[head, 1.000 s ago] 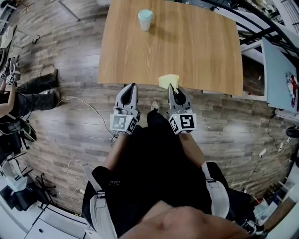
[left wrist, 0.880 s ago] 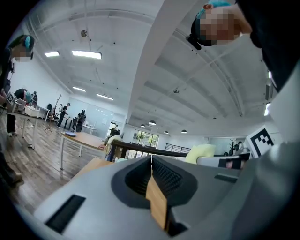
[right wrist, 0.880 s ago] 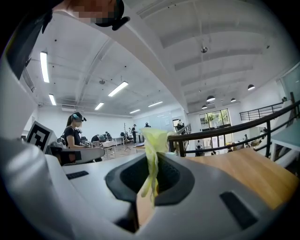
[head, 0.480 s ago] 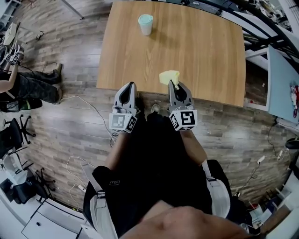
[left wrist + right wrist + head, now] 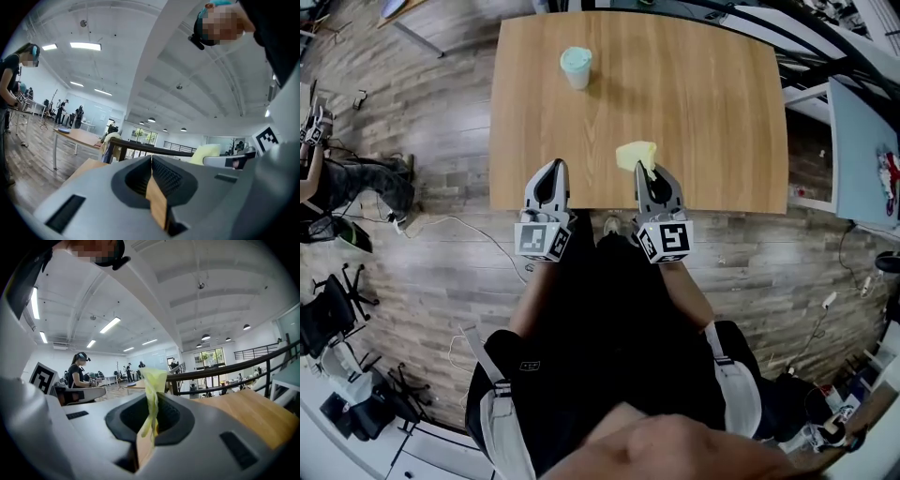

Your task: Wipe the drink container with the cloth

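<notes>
Right gripper at near edge of table, jaws clamped on yellow cloth. Left gripper at same edge, jaws pressed together, nothing between them. Drink container upright near table's far left corner, well apart from both.

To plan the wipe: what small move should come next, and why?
Probably reach the right gripper, shut on the soft yellow cloth, forward and left toward the pale teal cup. The cup stands far off on the wooden table, and the cloth does not touch it.
</notes>
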Tool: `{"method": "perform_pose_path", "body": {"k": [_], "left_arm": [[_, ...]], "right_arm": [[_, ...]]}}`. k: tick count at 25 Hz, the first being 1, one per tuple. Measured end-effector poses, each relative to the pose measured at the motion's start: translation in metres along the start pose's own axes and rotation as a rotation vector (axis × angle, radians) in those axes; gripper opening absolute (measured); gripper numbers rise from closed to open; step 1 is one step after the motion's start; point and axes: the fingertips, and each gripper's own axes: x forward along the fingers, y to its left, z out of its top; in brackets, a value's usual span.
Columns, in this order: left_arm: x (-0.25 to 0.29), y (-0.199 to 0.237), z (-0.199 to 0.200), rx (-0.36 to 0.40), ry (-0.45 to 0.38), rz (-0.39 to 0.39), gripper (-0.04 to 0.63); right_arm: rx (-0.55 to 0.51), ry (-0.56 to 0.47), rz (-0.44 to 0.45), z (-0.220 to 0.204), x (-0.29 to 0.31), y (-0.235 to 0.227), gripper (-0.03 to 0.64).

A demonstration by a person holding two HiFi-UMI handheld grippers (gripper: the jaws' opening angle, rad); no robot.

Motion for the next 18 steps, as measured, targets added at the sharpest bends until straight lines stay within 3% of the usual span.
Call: {"method": "perform_pose_path", "body": {"k": [10,18], "left_arm": [[0.075,0.059,-0.002,-0.01,0.073,-0.114,0.025],[0.125,0.074,-0.018,0.012,0.119,-0.182,0.025]], "right_arm": [[0.005,0.019,-0.111,-0.001,0.082,-0.004,0.043],[-0.007,0.015,-0.165,-0.004,0.116,-0.02,0.043]]}}
